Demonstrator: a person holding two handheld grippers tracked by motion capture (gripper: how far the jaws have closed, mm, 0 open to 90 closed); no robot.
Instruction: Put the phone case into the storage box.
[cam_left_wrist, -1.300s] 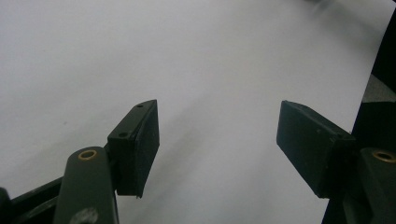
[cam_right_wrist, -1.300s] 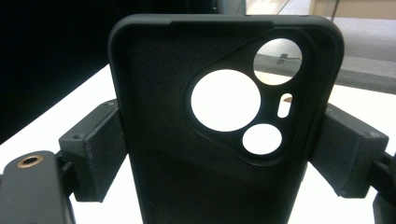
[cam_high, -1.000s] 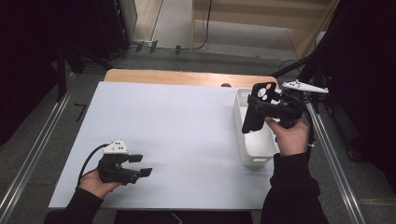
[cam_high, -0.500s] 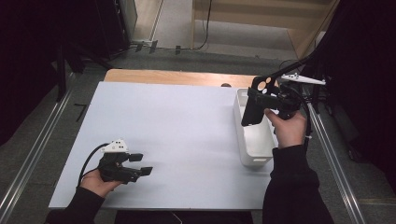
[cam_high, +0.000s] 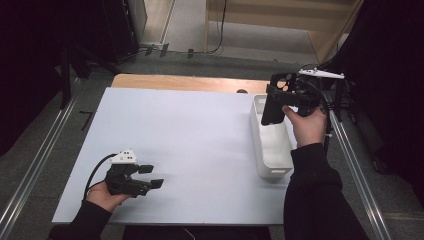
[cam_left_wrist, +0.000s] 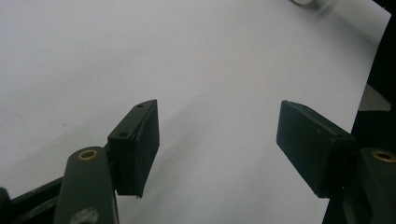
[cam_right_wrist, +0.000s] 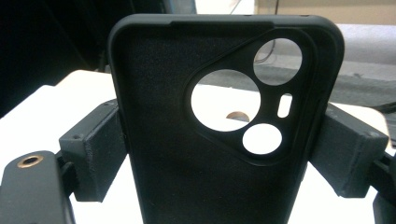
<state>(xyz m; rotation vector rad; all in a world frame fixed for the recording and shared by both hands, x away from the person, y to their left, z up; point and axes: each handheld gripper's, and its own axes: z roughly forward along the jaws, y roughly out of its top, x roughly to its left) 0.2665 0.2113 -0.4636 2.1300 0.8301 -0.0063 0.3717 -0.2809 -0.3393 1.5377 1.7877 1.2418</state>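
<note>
A black phone case (cam_high: 274, 100) with round camera cut-outs stands upright between the jaws of my right gripper (cam_high: 281, 98), which is shut on its two long sides above the far end of the white bin (cam_high: 272, 160). In the right gripper view the phone case (cam_right_wrist: 219, 126) shows its inner side, with my right gripper (cam_right_wrist: 224, 156) pressing a pad against each edge. My left gripper (cam_high: 151, 176) rests low over the white table (cam_high: 190, 130) near its front left corner. Its jaws stand open with nothing between them, as my left gripper (cam_left_wrist: 217, 140) shows over bare table.
The long white bin lies along the table's right side. A wooden strip (cam_high: 185, 82) runs behind the white surface. Metal rails (cam_high: 30, 170) flank the table on both sides, and a dark stand (cam_high: 75, 60) is at the far left.
My right gripper has carried the phone case up and toward the far end of the bin. The left gripper has stayed where it was.
</note>
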